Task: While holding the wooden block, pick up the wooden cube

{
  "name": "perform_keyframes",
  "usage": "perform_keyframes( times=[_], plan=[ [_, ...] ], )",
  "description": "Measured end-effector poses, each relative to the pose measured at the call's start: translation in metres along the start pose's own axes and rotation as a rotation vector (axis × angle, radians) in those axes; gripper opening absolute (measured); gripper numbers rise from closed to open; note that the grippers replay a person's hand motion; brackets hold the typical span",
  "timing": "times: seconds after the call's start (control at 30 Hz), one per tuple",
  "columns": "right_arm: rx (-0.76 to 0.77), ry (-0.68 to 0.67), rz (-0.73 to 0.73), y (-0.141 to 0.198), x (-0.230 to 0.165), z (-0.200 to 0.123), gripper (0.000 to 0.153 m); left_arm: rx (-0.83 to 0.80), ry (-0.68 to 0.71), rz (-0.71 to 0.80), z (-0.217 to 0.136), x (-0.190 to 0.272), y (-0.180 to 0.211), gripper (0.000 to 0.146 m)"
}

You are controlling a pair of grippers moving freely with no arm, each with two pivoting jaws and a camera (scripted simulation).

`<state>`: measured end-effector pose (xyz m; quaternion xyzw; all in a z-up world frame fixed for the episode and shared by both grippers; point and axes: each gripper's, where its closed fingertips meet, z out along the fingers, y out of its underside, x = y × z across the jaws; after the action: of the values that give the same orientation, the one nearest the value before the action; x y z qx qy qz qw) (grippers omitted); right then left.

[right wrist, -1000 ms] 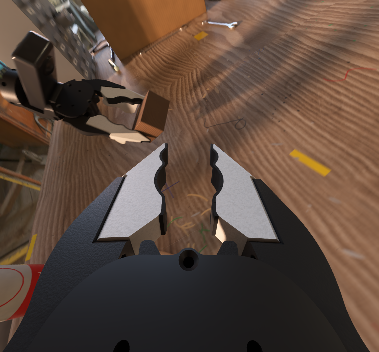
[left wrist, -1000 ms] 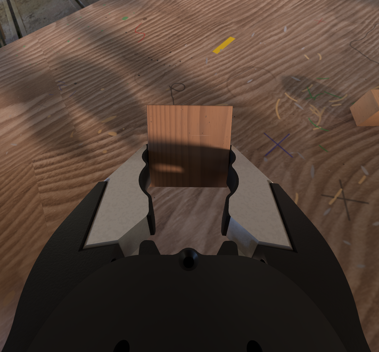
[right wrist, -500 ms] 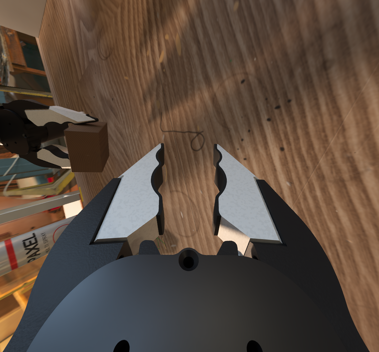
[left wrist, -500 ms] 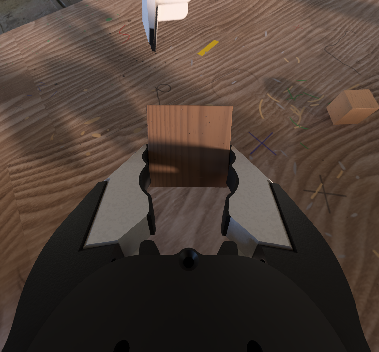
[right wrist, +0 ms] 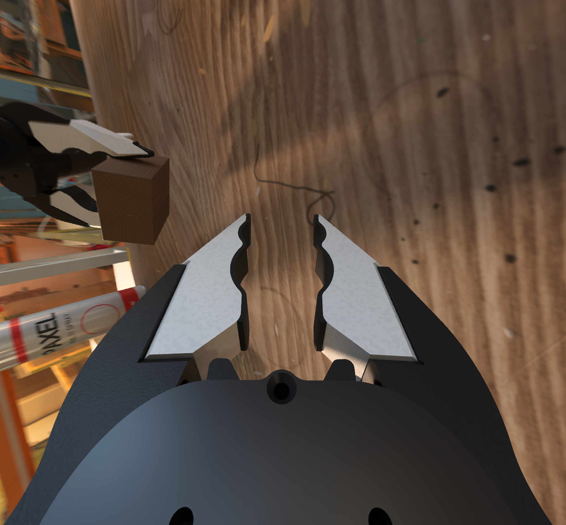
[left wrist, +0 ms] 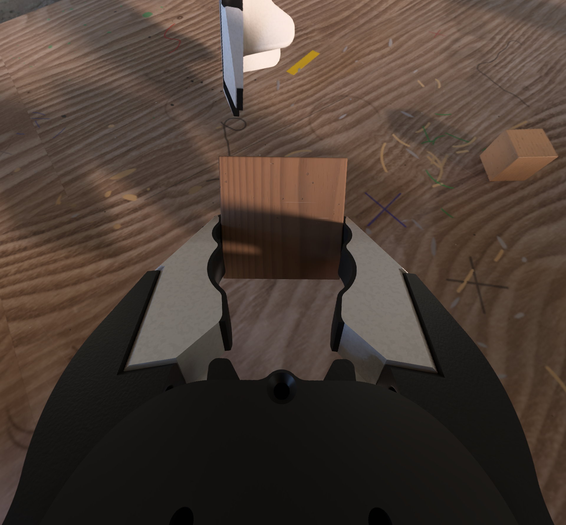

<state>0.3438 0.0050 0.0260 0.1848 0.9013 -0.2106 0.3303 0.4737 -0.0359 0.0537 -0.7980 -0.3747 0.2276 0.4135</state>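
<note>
A: So, we start with the wooden cube. It sits on the wooden table, off to the right in the left wrist view, with a scatter of coloured shavings just beside it. Nothing touches it.

B: And in our right wrist view we cannot see it at all. The right gripper points down at bare table with a thin scribbled line just past its fingertips. Its jaws stand apart with nothing between them, a moderate gap.

A: That gap looks close to the cube's width, we judge. We would open wider before coming down, so the fingers clear both faces.

B: Agreed. We also need to swing across. From the left view, the right gripper's pale fingers hang over the table well to the left of the cube, so the cube lies far outside the jaws, not under them.

A: Then we turn until the cube shows between our fingertips, line the pads up with two flat opposite faces, lower straight, and close gently. A corner grip would likely twist it out.

B: Meanwhile the left gripper is clamped on the wooden block, which sits square between its fingers, lifted off the table.

A: We keep that grip steady and out of the way. The block shows at the left of the right view, near our fingers, so we should move away from it.
</note>
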Motion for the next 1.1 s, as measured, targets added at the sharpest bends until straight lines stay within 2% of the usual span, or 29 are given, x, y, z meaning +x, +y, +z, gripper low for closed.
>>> perform_keyframes(
  times=[0.13, 0.27, 0.37, 0.53, 0.63, 0.8, 0.83, 0.87, 0.9, 0.93, 1.03, 1.1],
  plan=[
    [0.008, 0.156, -0.156, 0.002, -0.018, 0.008, 0.038, -0.007, -0.01, 0.003, 0.001, -0.002, 0.002, 0.075],
    [0.058, 0.298, -0.252, 0.006, -0.033, 0.006, 0.033, -0.013, -0.011, -0.01, 0.001, -0.005, 0.004, 0.075],
    [0.131, 0.382, -0.281, 0.01, -0.038, -0.005, 0.03, -0.018, -0.013, -0.013, 0.002, -0.006, 0.005, 0.075],
    [0.283, 0.425, -0.253, 0.024, -0.041, -0.022, 0.024, -0.025, -0.024, 0.005, 0.004, -0.005, 0.006, 0.075],
    [0.381, 0.419, -0.247, 0.034, -0.047, -0.031, 0.024, -0.027, -0.023, 0.011, 0.006, -0.003, 0.005, 0.075],
    [0.657, 0.321, -0.217, 0.04, -0.081, -0.055, 0.023, -0.019, -0.023, 0.031, 0.008, -0.001, 0.0, 0.075],
    [0.719, 0.288, -0.205, 0.042, -0.088, -0.058, 0.015, -0.01, -0.023, 0.039, 0.008, 0.0, -0.002, 0.075],
    [0.793, 0.24, -0.18, 0.042, -0.094, -0.061, 0.0, 0.002, -0.022, 0.048, 0.008, 0.001, -0.004, 0.075],
    [0.843, 0.185, -0.143, 0.044, -0.097, -0.06, 0.0, 0.016, -0.022, 0.058, 0.009, 0.002, -0.007, 0.075],
    [0.87, 0.169, -0.104, 0.047, -0.095, -0.056, 0.0, 0.02, -0.022, 0.07, 0.01, 0.003, -0.009, 0.075],
    [0.841, 0.253, -0.071, 0.058, -0.082, -0.041, 0.0, -0.008, -0.044, 0.107, 0.014, 0.003, -0.007, 0.075],
    [0.849, 0.207, -0.057, 0.066, -0.084, -0.038, 0.0, -0.01, -0.037, 0.096, 0.013, 0.003, -0.006, 0.075]
  ],
)
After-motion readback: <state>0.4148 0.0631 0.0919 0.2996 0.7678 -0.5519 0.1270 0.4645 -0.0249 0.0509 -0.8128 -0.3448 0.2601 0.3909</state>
